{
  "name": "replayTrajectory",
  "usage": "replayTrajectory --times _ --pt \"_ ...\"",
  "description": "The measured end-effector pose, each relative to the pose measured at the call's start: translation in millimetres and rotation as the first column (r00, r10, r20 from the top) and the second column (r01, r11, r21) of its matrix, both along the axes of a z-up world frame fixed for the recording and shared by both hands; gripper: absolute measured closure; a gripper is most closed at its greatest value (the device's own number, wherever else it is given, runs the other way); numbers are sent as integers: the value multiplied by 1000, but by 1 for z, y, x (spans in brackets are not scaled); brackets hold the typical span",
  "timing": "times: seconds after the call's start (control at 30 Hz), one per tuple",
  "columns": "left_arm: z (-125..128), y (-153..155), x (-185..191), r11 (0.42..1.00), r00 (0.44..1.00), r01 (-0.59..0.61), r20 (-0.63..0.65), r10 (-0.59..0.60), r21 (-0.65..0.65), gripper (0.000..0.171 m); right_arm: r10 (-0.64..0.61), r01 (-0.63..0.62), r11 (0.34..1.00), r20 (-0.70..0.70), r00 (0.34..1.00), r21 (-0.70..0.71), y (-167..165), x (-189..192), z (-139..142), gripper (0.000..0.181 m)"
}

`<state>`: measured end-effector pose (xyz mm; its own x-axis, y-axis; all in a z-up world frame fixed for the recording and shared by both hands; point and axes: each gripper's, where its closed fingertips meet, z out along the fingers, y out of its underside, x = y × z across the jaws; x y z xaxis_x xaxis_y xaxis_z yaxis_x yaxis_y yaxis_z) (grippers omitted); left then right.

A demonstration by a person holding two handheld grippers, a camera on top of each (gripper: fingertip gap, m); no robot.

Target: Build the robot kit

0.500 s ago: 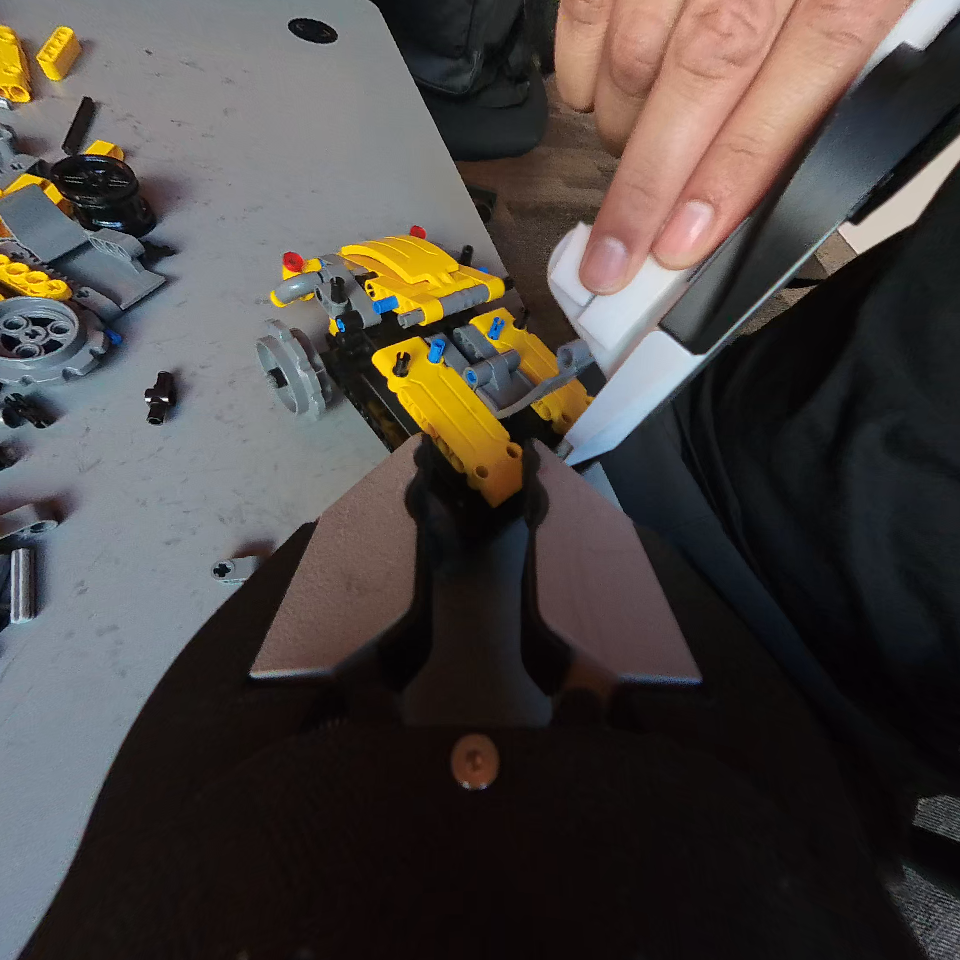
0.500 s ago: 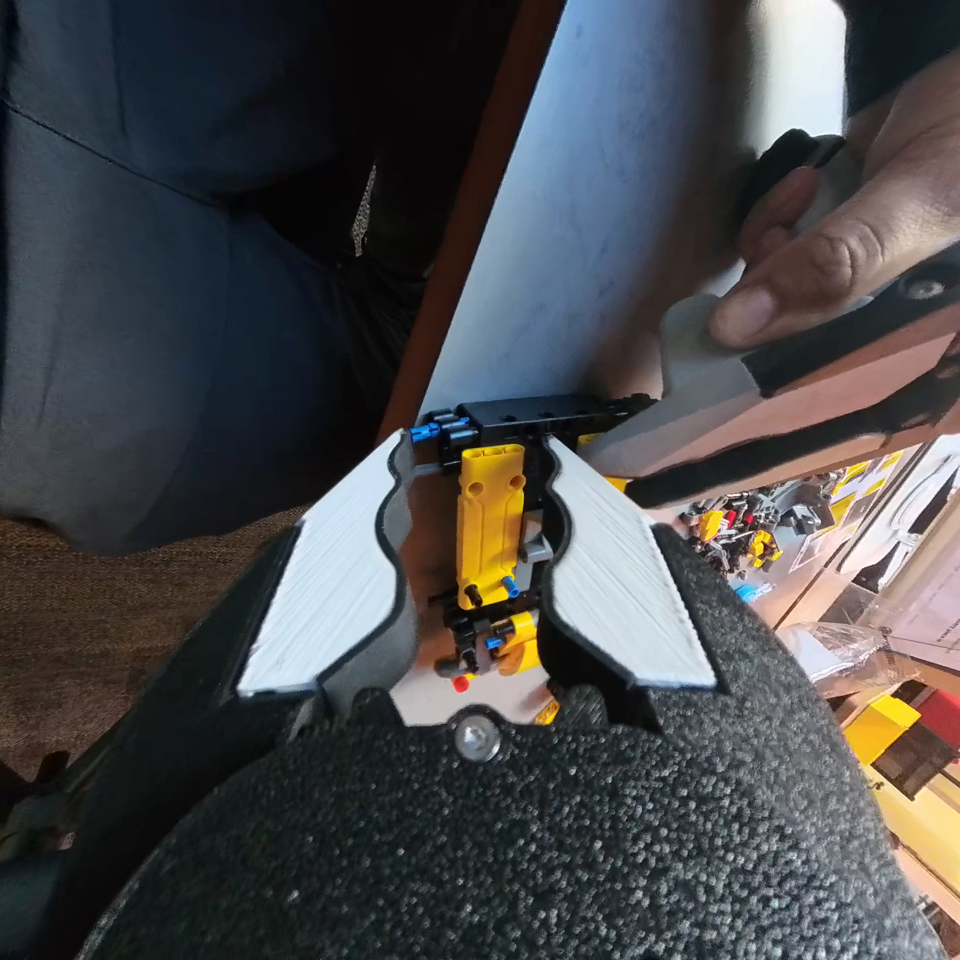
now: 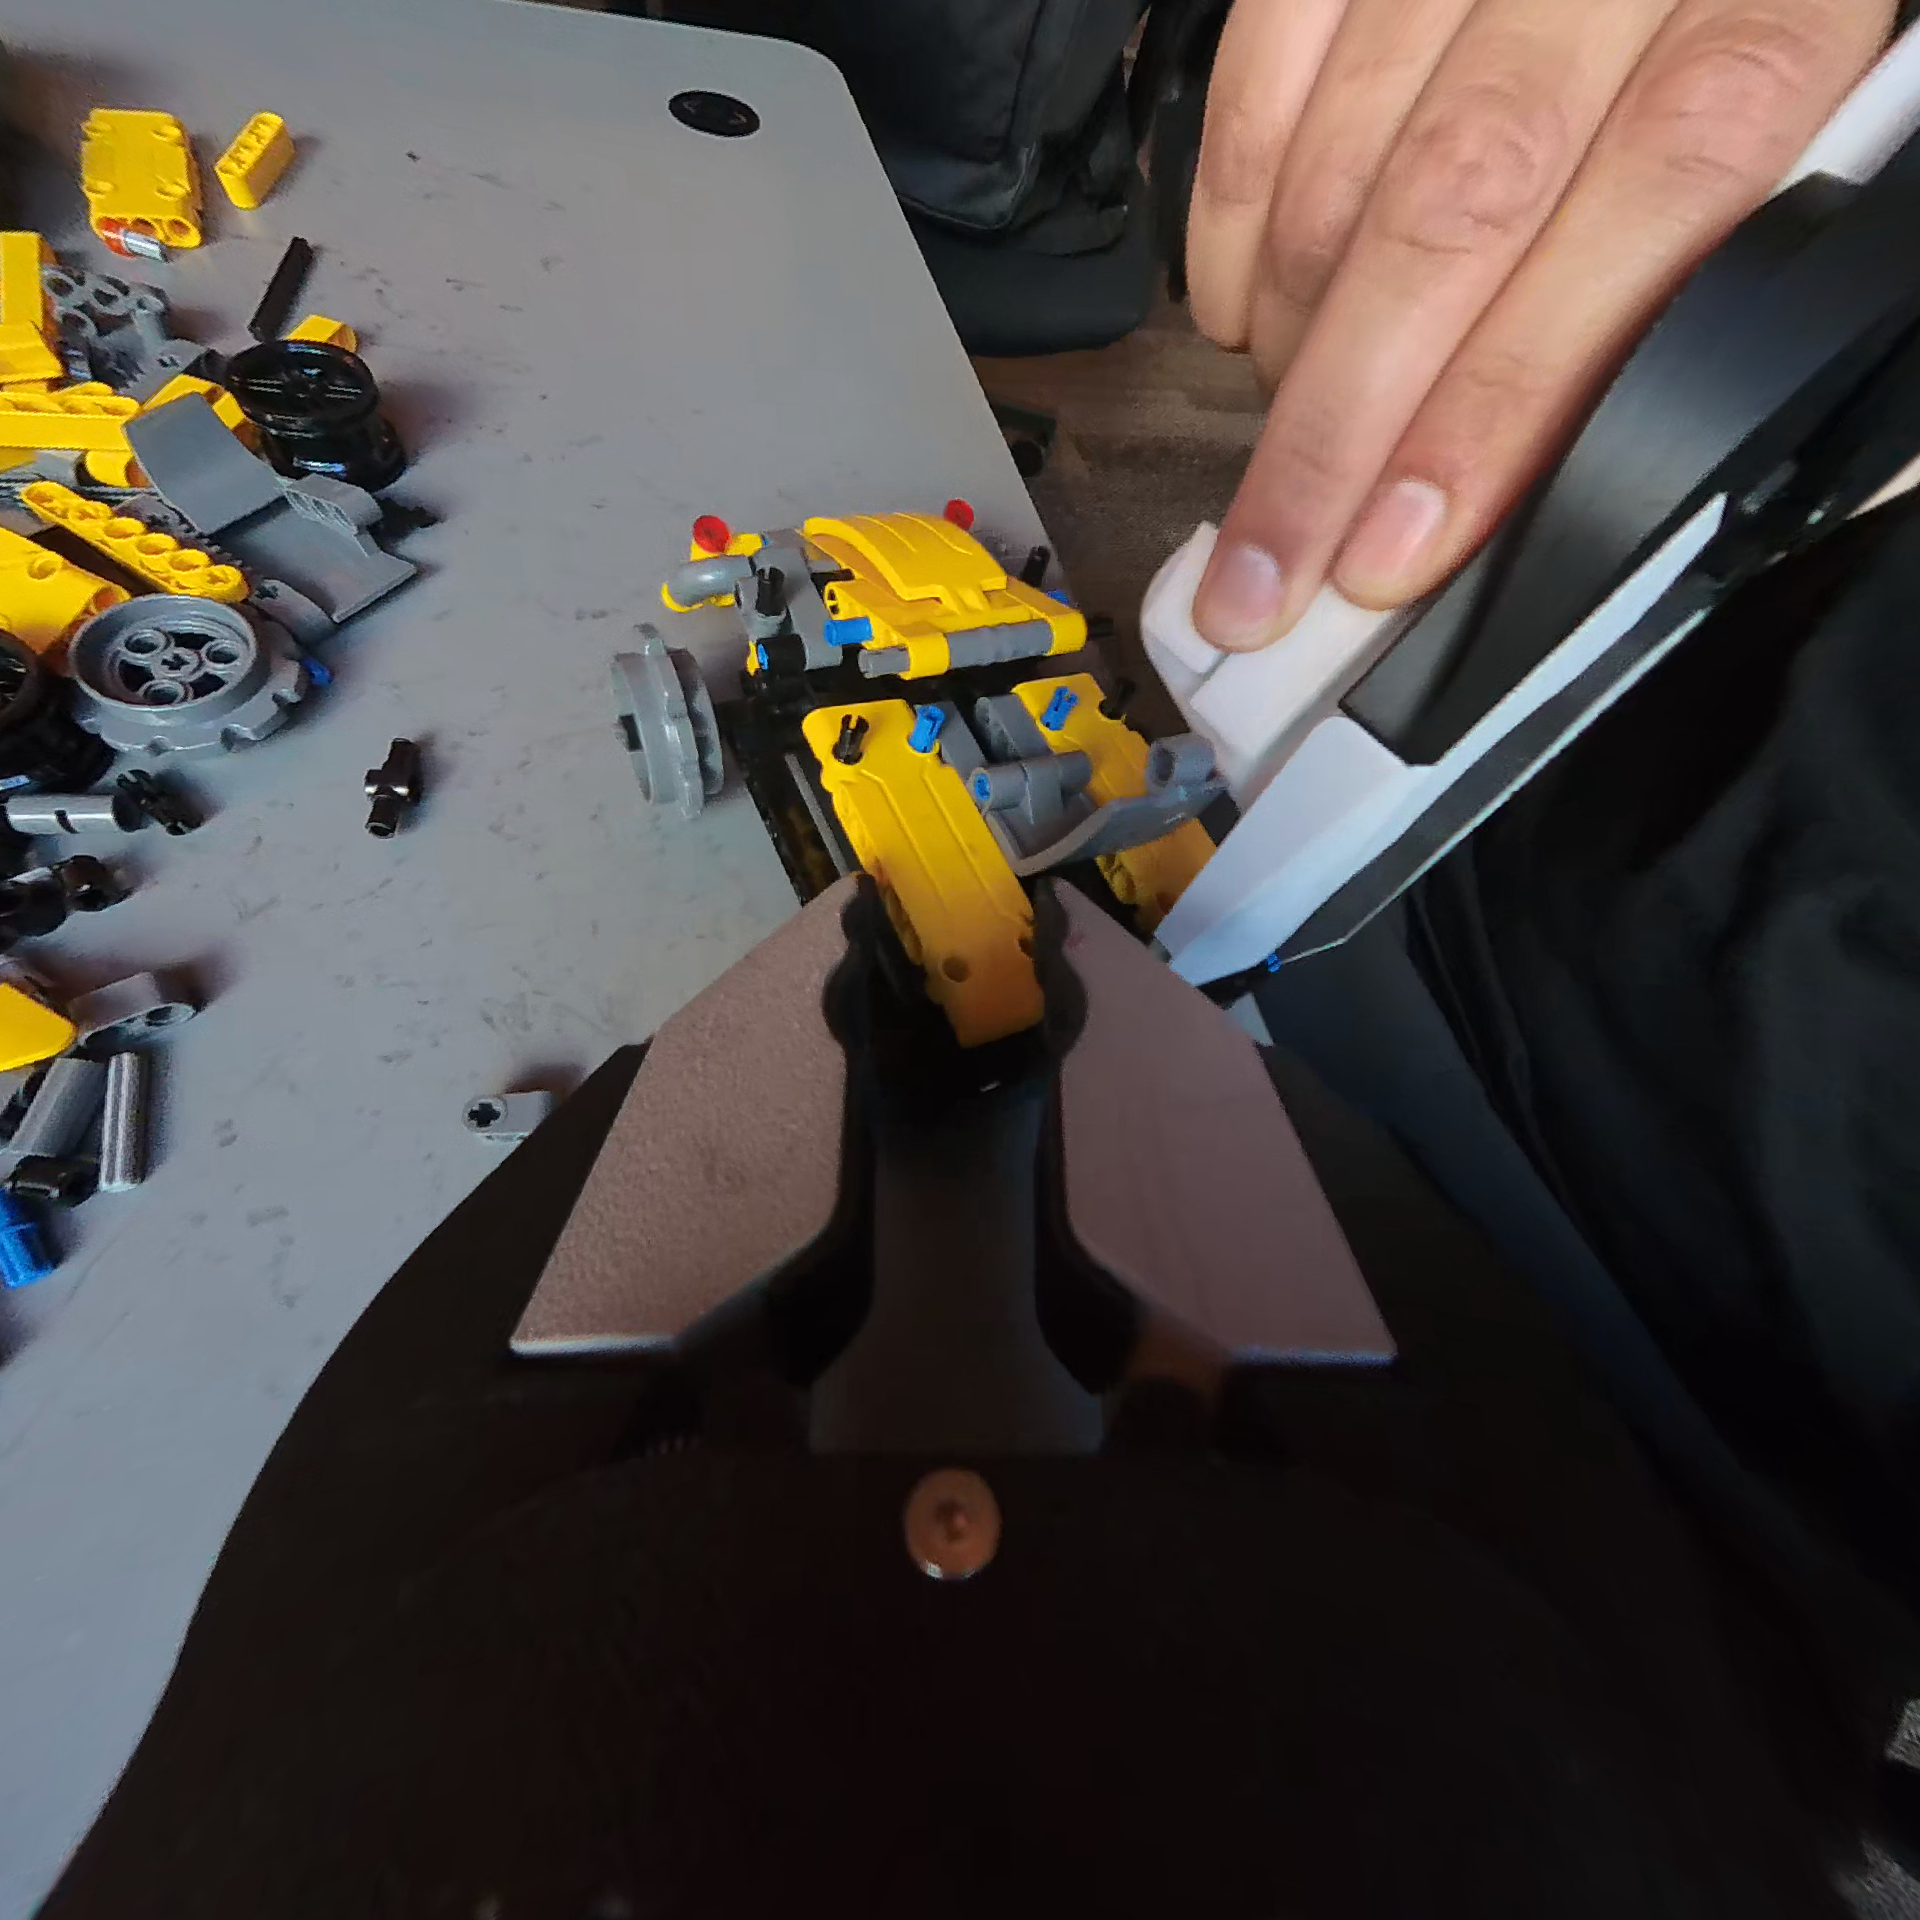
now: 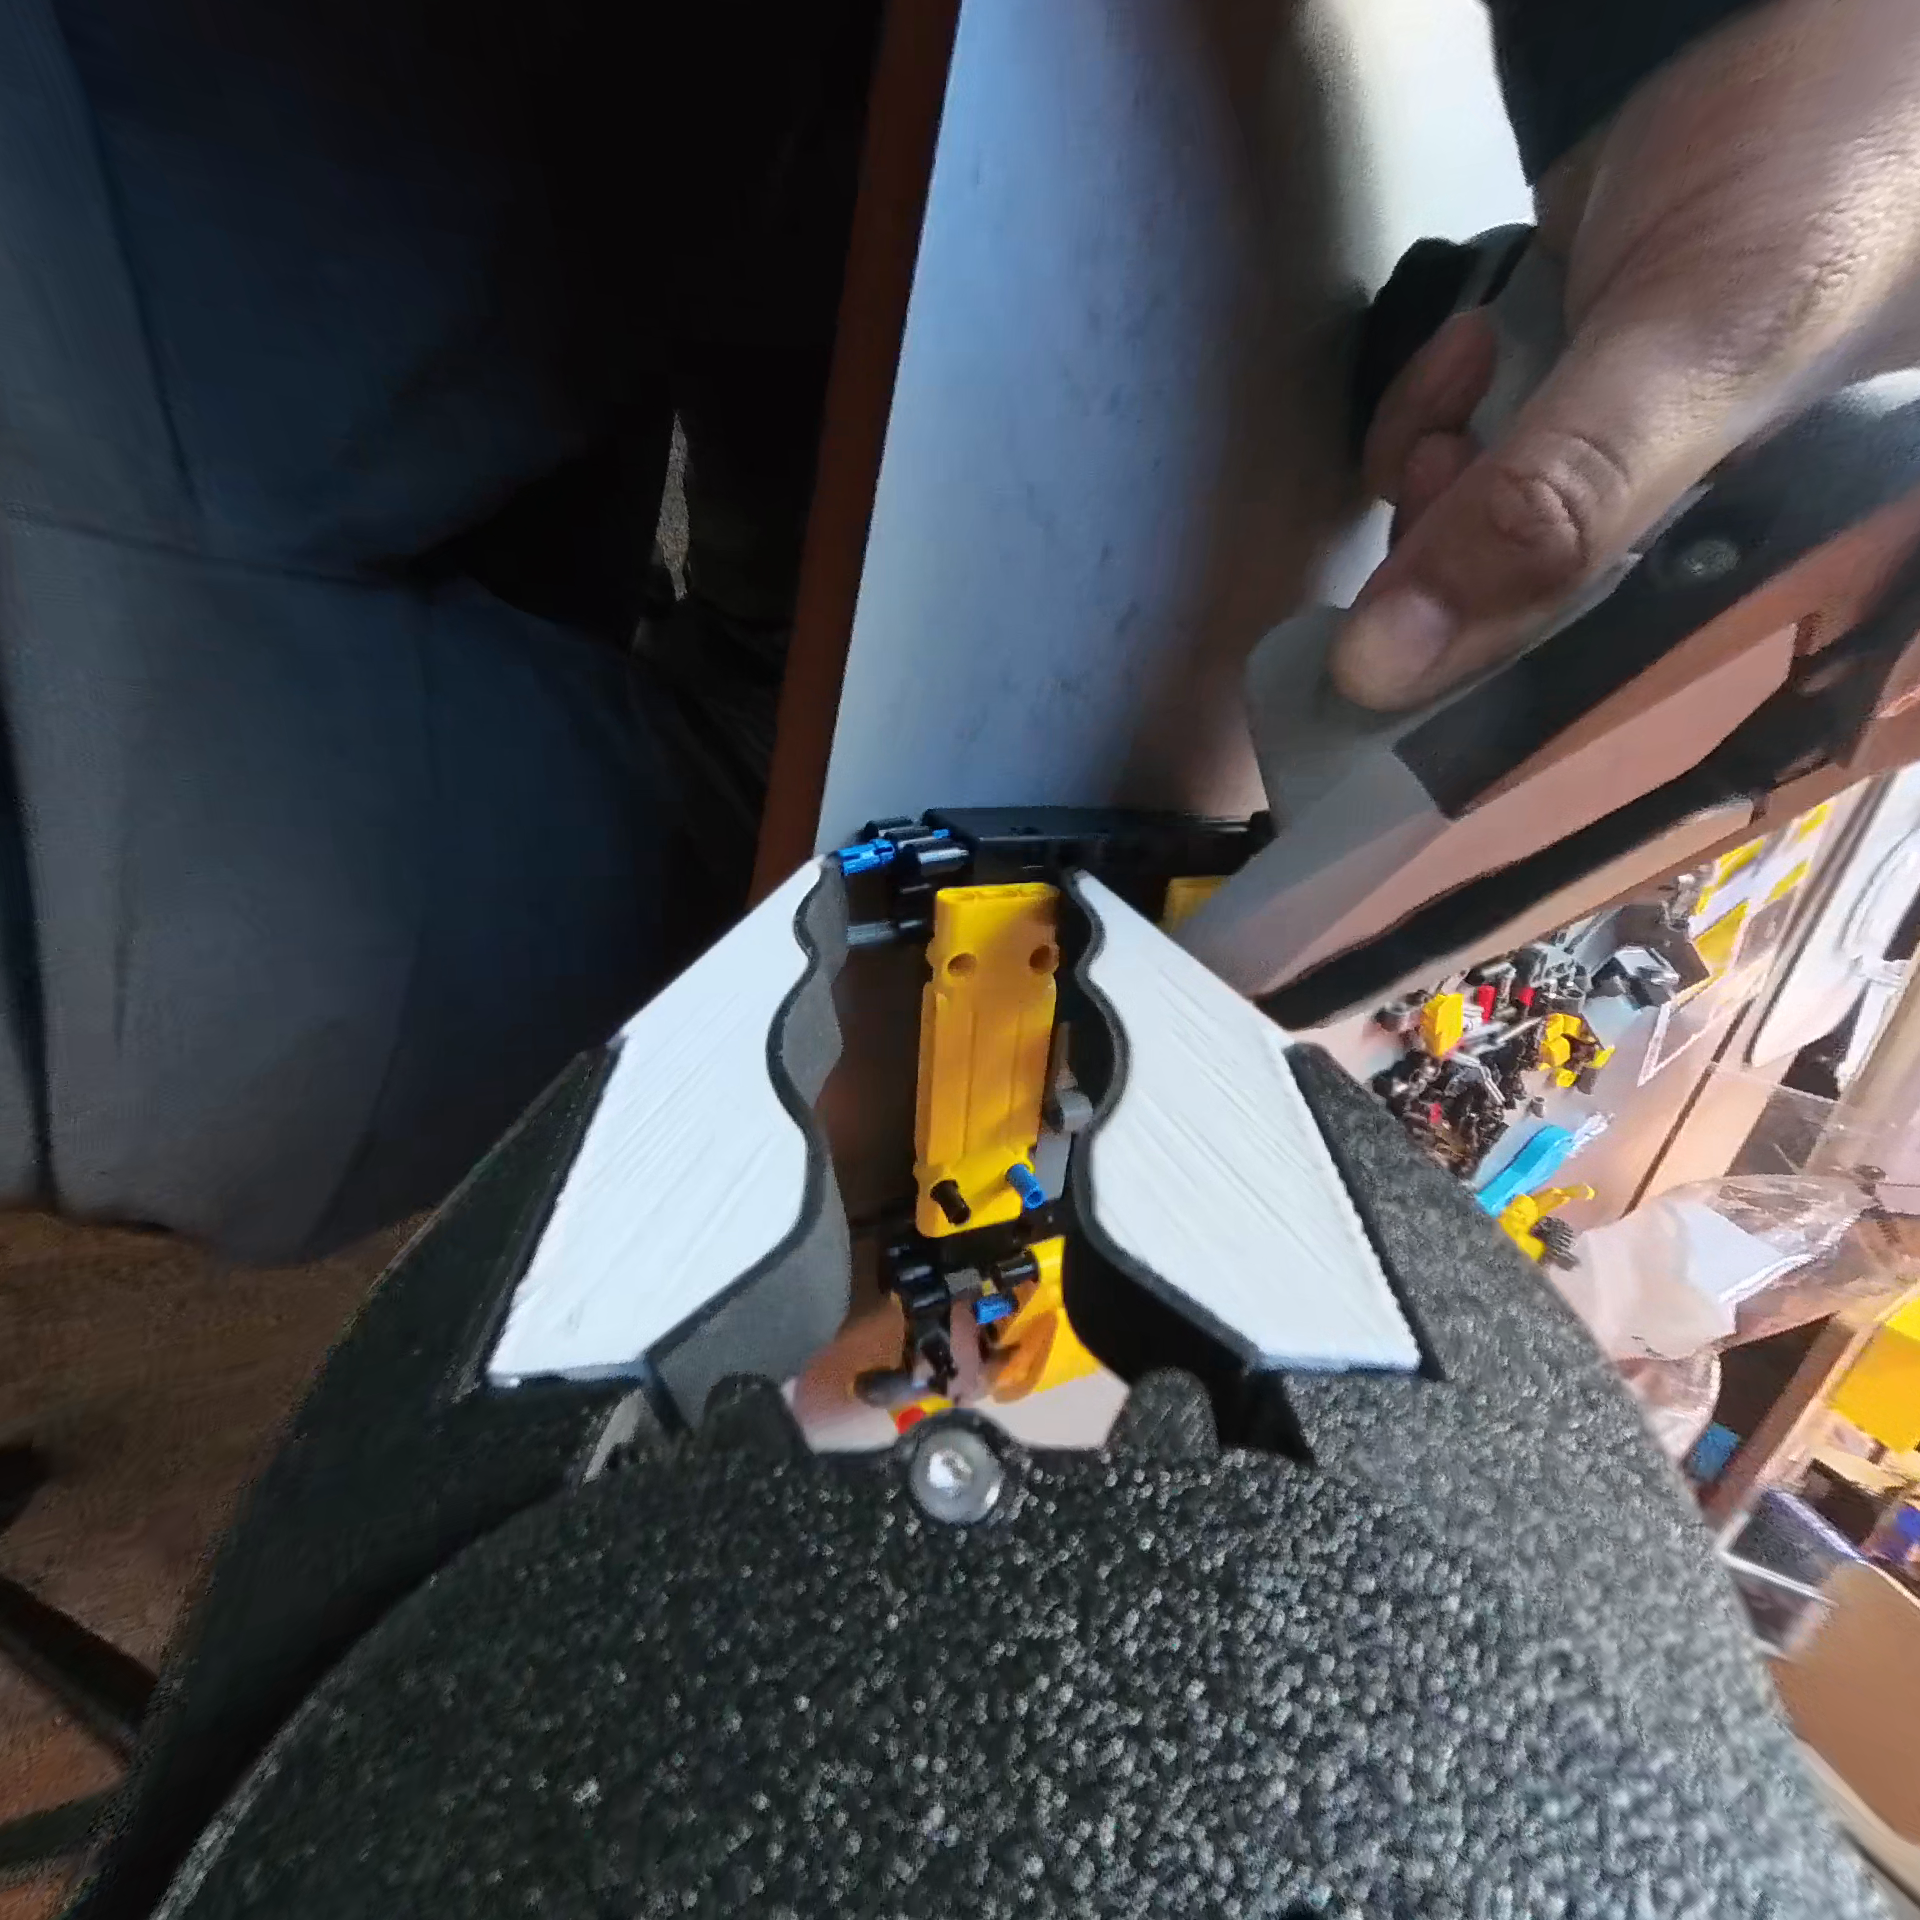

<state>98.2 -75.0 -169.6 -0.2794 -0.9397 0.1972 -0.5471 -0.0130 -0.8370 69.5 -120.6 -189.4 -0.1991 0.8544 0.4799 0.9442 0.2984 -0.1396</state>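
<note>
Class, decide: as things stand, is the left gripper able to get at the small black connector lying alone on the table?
Probably not yet: the left gripper is shut on the yellow model. The black connector lies in the open on the table, so once freed, the way looks clear.

Yellow/black/grey brick vehicle model (image 3: 914, 707) sits at near edge of grey worktop (image 3: 540, 416), partly built. Red studs at far end, blue pins on top, grey wheel hub on one side. Both grippers' fingers clamp its yellow side panels (image 4: 987, 1060).
</note>
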Motion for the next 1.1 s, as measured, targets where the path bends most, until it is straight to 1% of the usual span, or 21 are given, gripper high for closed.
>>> replayTrajectory --times 0.13,0.2,0.23,0.3,0.37,0.4,0.43,0.47,0.5,0.57,0.63,0.7,0.73,0.77,0.87,0.93,1.0,1.07,1.1 --pt "2 2 -1 1000 1000 -7 9 7 -26 143 -19 20 999 -25 999 38 4 -2 0 137" --pt "4 1 -4 999 1000 6 15 -5 -34 143 -19 24 994 -48 999 105 6 -4 4 130" --pt "5 1 -5 999 1000 7 23 -6 -32 143 -21 29 991 -64 998 133 5 -5 7 130" --pt "13 5 -7 999 997 -18 77 20 -26 140 -28 52 985 -144 989 165 -4 -9 16 129" --pt "27 12 -12 997 984 -60 164 68 -57 139 -50 92 985 -262 964 149 -21 -15 24 129" --pt "32 16 -16 993 979 -83 181 98 -86 134 -67 117 983 -320 945 139 -29 -16 28 130" --pt "34 22 -21 987 974 -118 179 136 -110 126 -88 147 980 -371 925 135 -36 -15 30 132" --pt "34 25 -27 982 973 -145 165 164 -120 123 -119 189 973 -411 904 135 -39 -10 31 134" --pt "33 25 -33 981 973 -154 155 171 -118 123 -165 242 963 -445 880 121 -39 -1 29 140" --pt "29 23 -44 978 973 -177 130 190 -109 120 -297 362 932 -514 805 27 -39 19 21 143" --pt "23 19 -50 975 973 -195 104 206 -111 121 -421 442 891 -567 708 -109 -39 34 11 141" --pt "16 16 -51 973 974 -206 69 214 -104 121 -506 468 853 -592 628 -232 -40 41 3 139" --pt "13 17 -50 971 973 -219 54 224 -92 120 -535 476 836 -602 593 -273 -39 43 1 135" --pt "12 18 -49 970 972 -227 48 231 -82 120 -550 476 826 -616 564 -302 -37 42 0 132" --pt "3 17 -47 966 970 -245 -13 244 -88 122 -579 440 809 -657 483 -389 -36 28 2 130" --pt "-5 16 -46 964 966 -255 -59 251 -74 122 -597 423 798 -661 455 -430 -35 16 0 126" --pt "-8 15 -46 960 961 -270 -76 265 -66 124 -600 442 792 -673 433 -422 -30 11 -1 127" --pt "-11 10 -46 959 959 -274 -100 266 -72 127 -619 462 772 -681 390 -437 -25 8 -4 129" --pt "-12 9 -45 956 955 -285 -104 277 -68 126 -632 474 759 -681 371 -447 -22 8 -6 129"
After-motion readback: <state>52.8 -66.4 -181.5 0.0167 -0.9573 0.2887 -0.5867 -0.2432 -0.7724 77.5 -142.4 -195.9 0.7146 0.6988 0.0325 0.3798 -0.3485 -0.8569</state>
